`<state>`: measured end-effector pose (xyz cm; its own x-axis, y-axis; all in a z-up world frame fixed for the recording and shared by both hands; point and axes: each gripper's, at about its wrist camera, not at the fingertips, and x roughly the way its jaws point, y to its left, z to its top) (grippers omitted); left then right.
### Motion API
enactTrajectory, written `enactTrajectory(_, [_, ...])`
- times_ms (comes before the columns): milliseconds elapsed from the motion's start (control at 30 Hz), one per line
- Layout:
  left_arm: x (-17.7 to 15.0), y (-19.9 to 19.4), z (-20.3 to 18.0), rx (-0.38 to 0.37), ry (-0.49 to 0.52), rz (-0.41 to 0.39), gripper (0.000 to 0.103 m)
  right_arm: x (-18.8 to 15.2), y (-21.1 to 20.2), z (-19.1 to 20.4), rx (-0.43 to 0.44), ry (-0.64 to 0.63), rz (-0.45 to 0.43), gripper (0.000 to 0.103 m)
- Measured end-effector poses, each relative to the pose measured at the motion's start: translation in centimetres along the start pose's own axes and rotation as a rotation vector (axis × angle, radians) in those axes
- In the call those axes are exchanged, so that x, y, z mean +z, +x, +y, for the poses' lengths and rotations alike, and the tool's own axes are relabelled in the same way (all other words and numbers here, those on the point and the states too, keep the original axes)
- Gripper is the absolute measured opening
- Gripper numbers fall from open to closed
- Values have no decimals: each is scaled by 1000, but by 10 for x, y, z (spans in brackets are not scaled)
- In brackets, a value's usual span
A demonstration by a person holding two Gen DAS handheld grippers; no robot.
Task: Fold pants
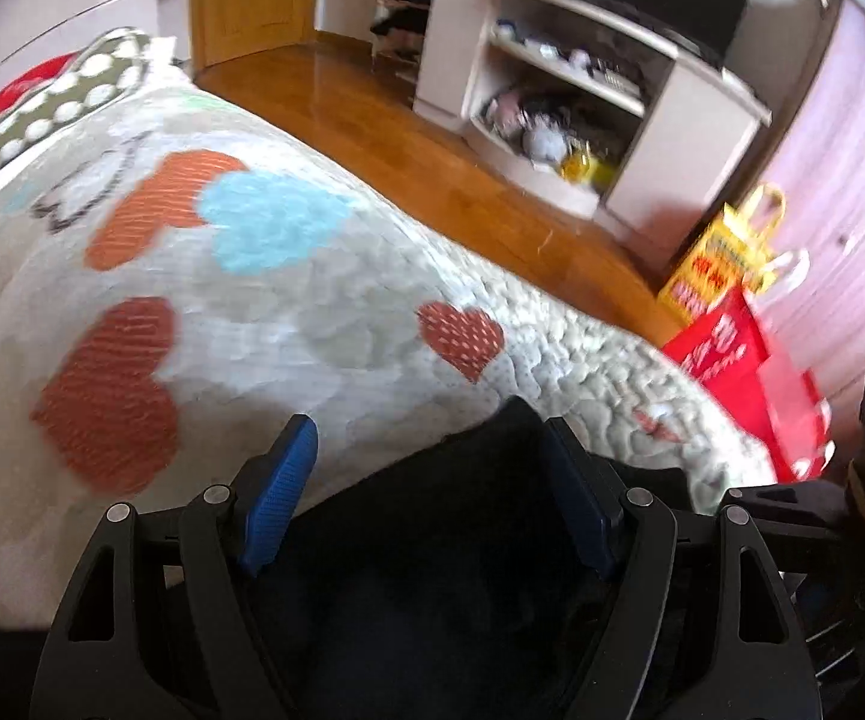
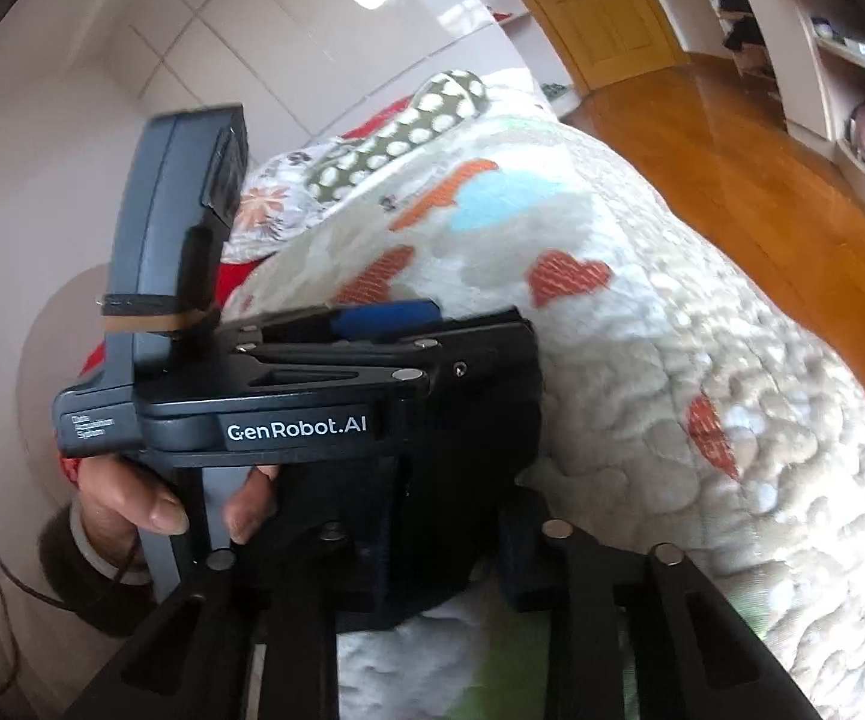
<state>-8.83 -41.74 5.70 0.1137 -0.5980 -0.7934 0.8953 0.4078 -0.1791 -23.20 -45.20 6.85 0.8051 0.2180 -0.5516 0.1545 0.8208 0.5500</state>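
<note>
The left tool (image 1: 432,450) spreads wide around dark pants (image 1: 432,540) on the heart-print bedspread (image 1: 312,300); the right tool (image 2: 432,546) pinches the same pants.

Both pictures are bright with daylight. The wooden floor (image 1: 408,138) shines with white glare, and the glossy wall (image 2: 288,30) shows bright patches too. The blanket (image 1: 288,300) looks smeared, so its hearts have fuzzy edges, and the shelves (image 1: 576,90) and the bags (image 1: 732,312) are blurry as well. The dark cloth (image 1: 432,540) near the bottom is so black that no folds show. Straight lines bend near the edges, and the corners go black and round.
</note>
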Motion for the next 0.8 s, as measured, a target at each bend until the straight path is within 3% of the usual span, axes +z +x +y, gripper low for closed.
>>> enactTrajectory(167, [-15, -78, 40, 39, -102, -121, 76, 15, -13, 56, 79, -121, -36, 22])
enactTrajectory(333, [-60, -141, 83, 142, -202, -196, 76, 9, 15, 119, 163, -250, 12, 22])
enactTrajectory(433, [-95, -157, 114, 161, -321, -194, 76, -9, 52, 147, 197, -305, 77, 23])
enactTrajectory(533, [-126, -162, 136, 161, -425, -169, 76, -36, 97, 169, 212, -337, 266, 36])
enactTrajectory(567, [-136, -162, 140, 158, -449, -161, 76, -42, 99, 173, 244, -346, 298, 36])
enactTrajectory(633, [-151, -161, 141, 154, -486, -155, 76, -44, 83, 175, 320, -367, 279, 38])
enactTrajectory(700, [-163, -163, 139, 128, -525, -156, 76, -37, 56, 165, 330, -383, 222, 40])
enactTrajectory(800, [-172, -160, 130, 83, -562, -153, 76, -23, 33, 139, 193, -369, 127, 46])
